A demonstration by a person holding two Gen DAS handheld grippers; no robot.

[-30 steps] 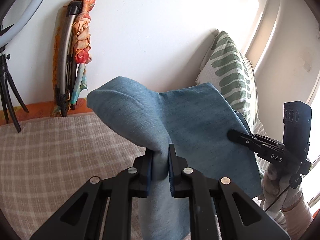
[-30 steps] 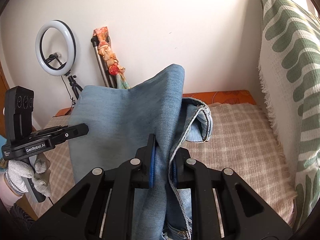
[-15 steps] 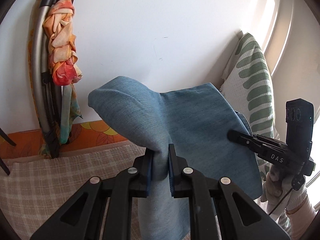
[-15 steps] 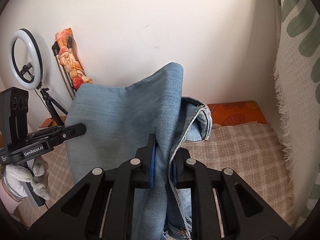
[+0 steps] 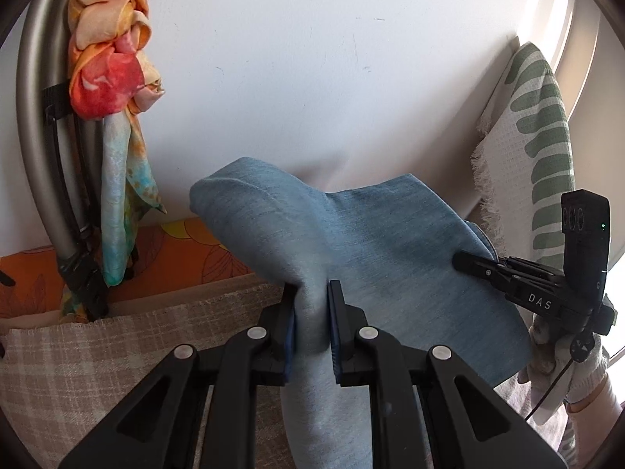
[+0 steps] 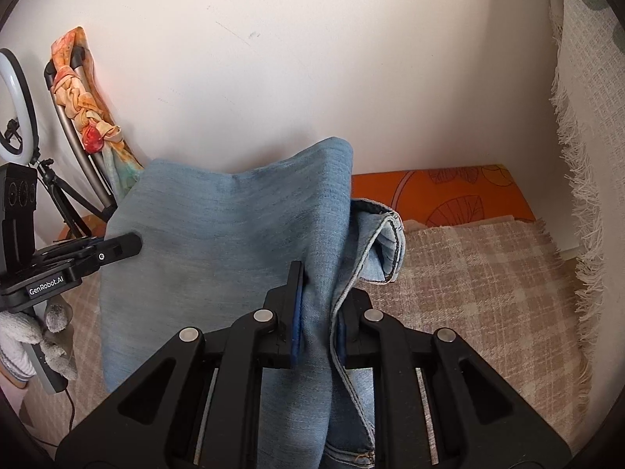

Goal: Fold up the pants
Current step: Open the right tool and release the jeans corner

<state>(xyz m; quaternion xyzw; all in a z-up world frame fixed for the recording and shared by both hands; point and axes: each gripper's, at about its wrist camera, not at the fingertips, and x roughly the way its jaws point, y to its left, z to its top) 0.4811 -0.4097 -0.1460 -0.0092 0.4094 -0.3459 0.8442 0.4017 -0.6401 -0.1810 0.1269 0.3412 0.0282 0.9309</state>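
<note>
The light blue denim pants (image 5: pixel 390 258) hang stretched between both grippers above the checked bed cover (image 5: pixel 117 355). My left gripper (image 5: pixel 311 297) is shut on a bunched fold of the denim. My right gripper (image 6: pixel 317 285) is shut on the other end, where a stitched hem (image 6: pixel 384 246) curls to the right. The pants fill the middle of the right wrist view (image 6: pixel 234 242). The right gripper shows in the left wrist view (image 5: pixel 465 260), and the left gripper in the right wrist view (image 6: pixel 131 244), each at an edge of the cloth.
A white wall is close ahead. A folded frame wrapped in an orange scarf (image 5: pixel 109 70) leans at the left. A ring light (image 6: pixel 17 113) stands on a tripod. A green-patterned white throw (image 5: pixel 543 144) hangs at the right. An orange floral sheet (image 6: pixel 449 191) borders the wall.
Both grippers have carried the held pants forward, closer to the wall and far edge of the bed. The grips are unchanged.
</note>
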